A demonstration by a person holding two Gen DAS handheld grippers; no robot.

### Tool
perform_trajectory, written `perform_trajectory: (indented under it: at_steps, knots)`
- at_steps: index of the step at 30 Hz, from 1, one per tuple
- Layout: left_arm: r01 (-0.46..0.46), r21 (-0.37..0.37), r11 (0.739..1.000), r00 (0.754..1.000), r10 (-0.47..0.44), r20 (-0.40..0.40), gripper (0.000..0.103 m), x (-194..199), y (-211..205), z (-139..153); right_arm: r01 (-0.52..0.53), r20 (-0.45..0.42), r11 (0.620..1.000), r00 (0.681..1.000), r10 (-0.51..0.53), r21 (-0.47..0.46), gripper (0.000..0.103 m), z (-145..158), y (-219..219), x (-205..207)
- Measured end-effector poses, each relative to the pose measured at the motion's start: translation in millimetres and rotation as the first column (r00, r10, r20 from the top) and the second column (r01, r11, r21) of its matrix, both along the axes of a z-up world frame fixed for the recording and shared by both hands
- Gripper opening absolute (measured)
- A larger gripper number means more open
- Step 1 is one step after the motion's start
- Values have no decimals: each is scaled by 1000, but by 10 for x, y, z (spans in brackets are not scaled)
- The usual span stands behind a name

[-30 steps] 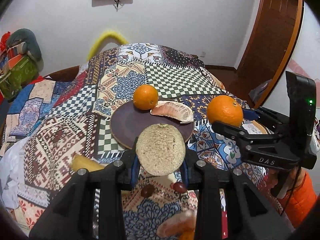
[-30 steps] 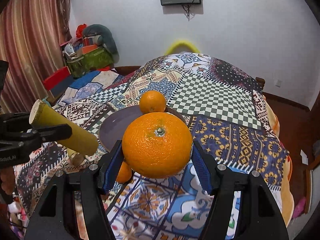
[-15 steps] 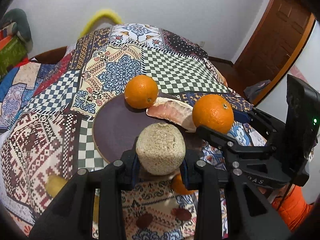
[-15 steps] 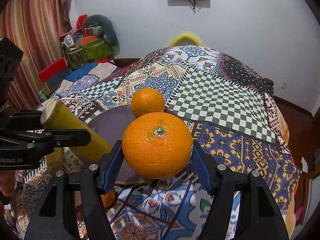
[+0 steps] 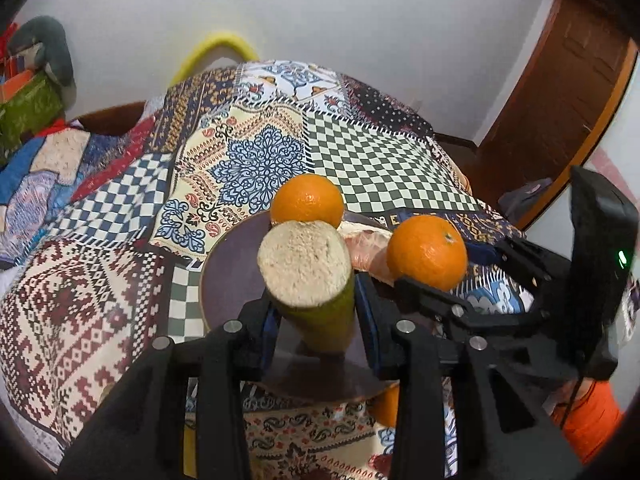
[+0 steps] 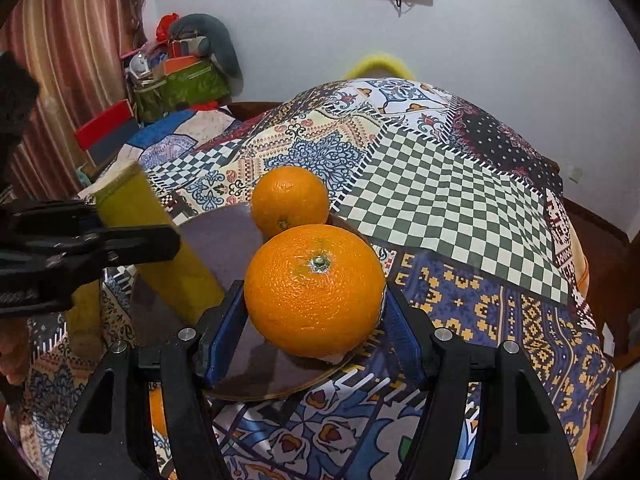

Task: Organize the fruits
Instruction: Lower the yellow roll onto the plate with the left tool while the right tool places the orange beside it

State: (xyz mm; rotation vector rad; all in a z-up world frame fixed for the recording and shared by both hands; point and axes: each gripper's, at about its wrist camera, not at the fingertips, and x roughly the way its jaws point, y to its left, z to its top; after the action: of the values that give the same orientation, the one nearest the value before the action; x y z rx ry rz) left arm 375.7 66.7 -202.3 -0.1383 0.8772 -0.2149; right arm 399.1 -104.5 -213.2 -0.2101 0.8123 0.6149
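Orange (image 6: 314, 290), stem visible only from right wrist

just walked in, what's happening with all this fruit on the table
A person is sorting fruit onto a dark plate using two handheld tools. The left tool holds a yellow-green cut stalk over the plate, its jaws just easing open. The right tool grips an orange above the plate's edge. Another orange already sits there.

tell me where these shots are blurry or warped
Left wrist view: fisheye bends the door frame; the sugarcane piece is sharp, the tablecloth softer toward the edges. Right wrist view: dark corner vignette, curved wall; the held orange is crisp, the left gripper slightly soft.
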Motion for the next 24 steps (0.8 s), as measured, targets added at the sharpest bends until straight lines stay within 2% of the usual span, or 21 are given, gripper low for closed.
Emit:
perform_trajectory:
  at_steps: [4,6,9,14,24]
  knots:
    - [12,105,994,999,-17,48,35,-229,-108,15,-9,-4,1000,1000,9,-1,63,12,2,-23]
    - [18,167,986,999,-24,37,35,-305,-164,-31,-14,-2,1000,1000,14,-9,63,7,15,-40]
    - [18,200,980,1000,-15,-15,34,-303,-167,-170,-20,-2,1000,1000,20,-21,63,-8,43,-52]
    - [-14,155,988,999,21,-43,34,-185,-69,-240,-53,-17,998,998,53,-29,63,-24,123,-58]
    - [-20,110,994,994,32,-104,34,188,-24,-361,-93,-65,995,994,91,-25,63,-86,233,80]
